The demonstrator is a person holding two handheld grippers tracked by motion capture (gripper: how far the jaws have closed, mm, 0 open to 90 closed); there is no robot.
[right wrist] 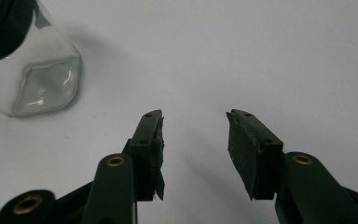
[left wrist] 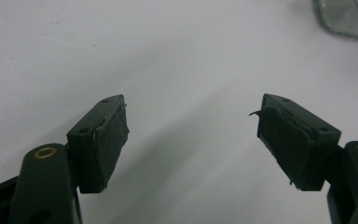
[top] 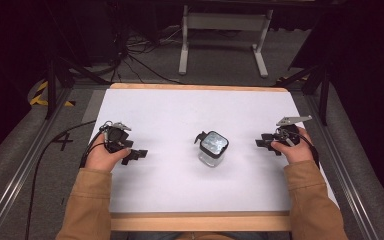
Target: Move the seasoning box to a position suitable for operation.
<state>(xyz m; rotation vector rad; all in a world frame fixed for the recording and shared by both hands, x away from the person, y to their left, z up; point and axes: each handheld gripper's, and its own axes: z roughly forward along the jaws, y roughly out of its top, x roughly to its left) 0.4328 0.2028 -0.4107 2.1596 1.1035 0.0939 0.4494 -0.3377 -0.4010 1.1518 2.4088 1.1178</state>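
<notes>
- Sleeves, tan, enter from the near edge in the high view; each hand carries a gripper.
- Left gripper [top: 139, 154]: released, jaws spread, nothing between the pads; it rests low over the white surface [top: 180, 110], well apart from the jar.
- Glass jar [top: 213, 148]: upright near the surface's middle, between the two grippers, black clasp at its left side. No label, brand or writing legible.
- Right gripper [top: 261, 143]: released, jaws apart and bare, pointing toward the jar, near it without touching.
</notes>
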